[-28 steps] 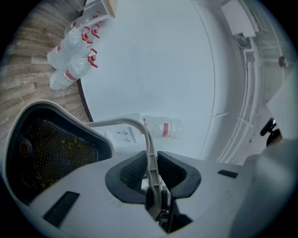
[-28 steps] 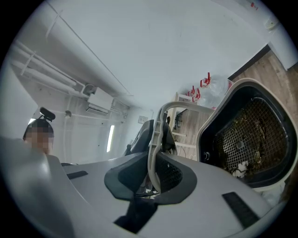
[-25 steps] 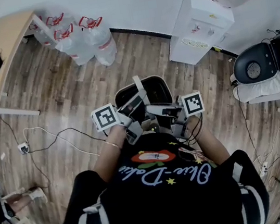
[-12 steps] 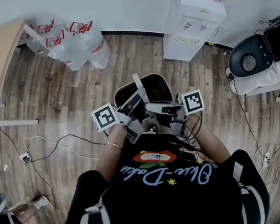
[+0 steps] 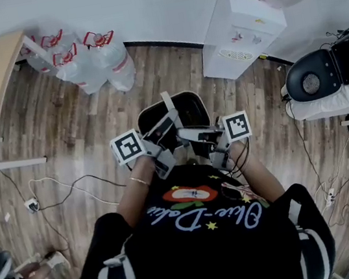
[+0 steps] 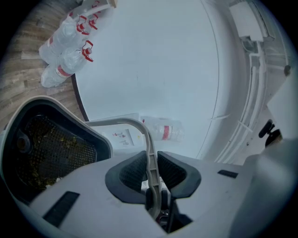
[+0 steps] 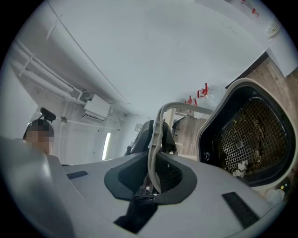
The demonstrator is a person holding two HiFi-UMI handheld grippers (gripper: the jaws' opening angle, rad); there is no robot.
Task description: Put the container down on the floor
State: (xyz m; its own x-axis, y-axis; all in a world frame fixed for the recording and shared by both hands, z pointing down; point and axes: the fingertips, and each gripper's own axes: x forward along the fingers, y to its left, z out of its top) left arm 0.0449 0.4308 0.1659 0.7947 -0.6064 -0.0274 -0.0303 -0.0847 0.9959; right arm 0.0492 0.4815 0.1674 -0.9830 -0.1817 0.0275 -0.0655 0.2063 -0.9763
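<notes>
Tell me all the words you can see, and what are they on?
T-shirt: curly writing, roughly "Olue-Delia", not certain.
Water dispenser: stickers too small to read.
Water bottles: red labels too blurred to read.
Marker cubes: black-and-white square patterns, no words.

Container (image 5: pixel 189 108): black bin, pale grey rim, mouth up. Mesh lining (image 6: pixel 51 148) inside, flecked with debris (image 7: pixel 238 168). Thin pale handle (image 6: pixel 149 153) arches over mouth. Hangs above wooden floor (image 5: pixel 79 118), handle clamped by left gripper (image 6: pixel 150 176) and right gripper (image 7: pixel 153 175).
</notes>
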